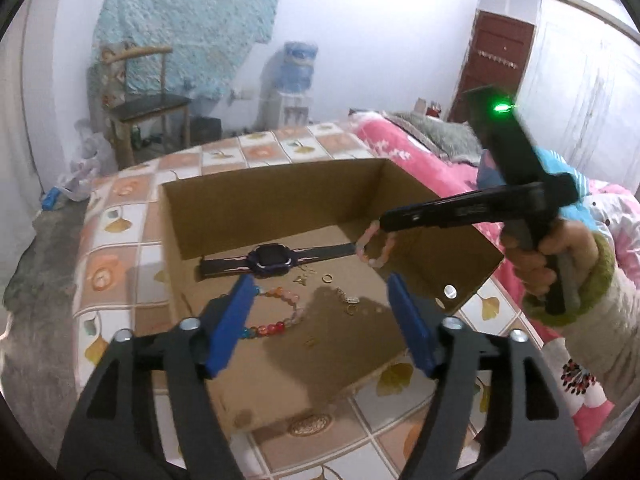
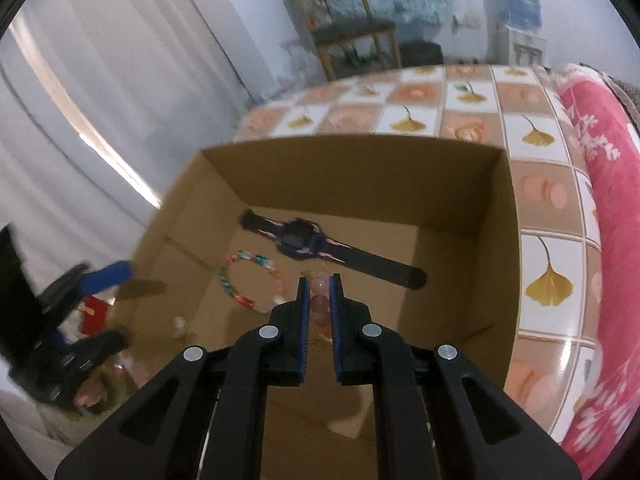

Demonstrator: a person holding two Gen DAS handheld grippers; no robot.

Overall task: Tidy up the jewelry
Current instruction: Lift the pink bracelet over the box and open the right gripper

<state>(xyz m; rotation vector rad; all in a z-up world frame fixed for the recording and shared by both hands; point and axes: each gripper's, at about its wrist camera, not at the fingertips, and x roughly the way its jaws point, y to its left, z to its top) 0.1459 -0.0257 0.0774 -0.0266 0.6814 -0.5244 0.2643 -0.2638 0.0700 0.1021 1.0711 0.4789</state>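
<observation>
An open cardboard box (image 1: 276,184) (image 2: 504,240) stands on the tiled table. Inside lie a dark smartwatch (image 1: 272,258) (image 2: 300,238), a multicoloured bead bracelet (image 1: 280,320) (image 2: 244,276), a gold ring (image 1: 327,278) and small gold earrings (image 1: 349,300). My right gripper (image 2: 319,284) is shut on a pink bead bracelet (image 1: 376,246) (image 2: 320,304) and holds it above the box floor; it shows in the left wrist view (image 1: 384,224) too. My left gripper (image 1: 322,308) is open and empty over the box's near side, and shows at the left of the right wrist view (image 2: 108,304).
The table (image 1: 120,264) (image 2: 548,280) has a floral tile cover. A pink quilted bed (image 1: 400,140) (image 2: 600,200) lies to the right. A wooden chair (image 1: 148,100) and a water dispenser (image 1: 292,80) stand by the far wall.
</observation>
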